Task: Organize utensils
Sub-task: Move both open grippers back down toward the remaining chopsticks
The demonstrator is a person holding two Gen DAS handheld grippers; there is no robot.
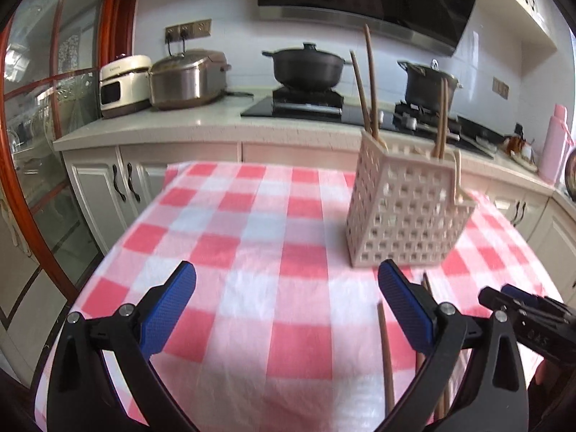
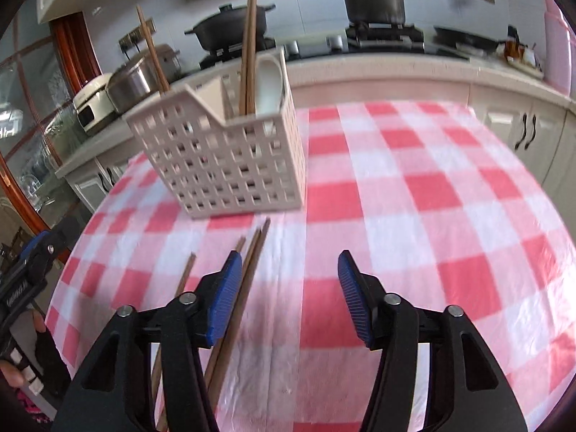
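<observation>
Right wrist: basket (image 2: 230,165) holds chopsticks (image 2: 248,46) (white spoon (image 2: 269,82) too).

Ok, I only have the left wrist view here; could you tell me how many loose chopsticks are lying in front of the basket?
Observer: Four loose chopsticks lie on the checked cloth in front of the utensil basket.
Operator: Is the right hand-held gripper holding any?
Observer: No, the right hand-held gripper is open with nothing between its pads; the chopsticks lie beside its left finger.
Operator: Is anything besides chopsticks in the basket?
Observer: Yes, a white spoon stands beside two upright chopsticks.
</observation>
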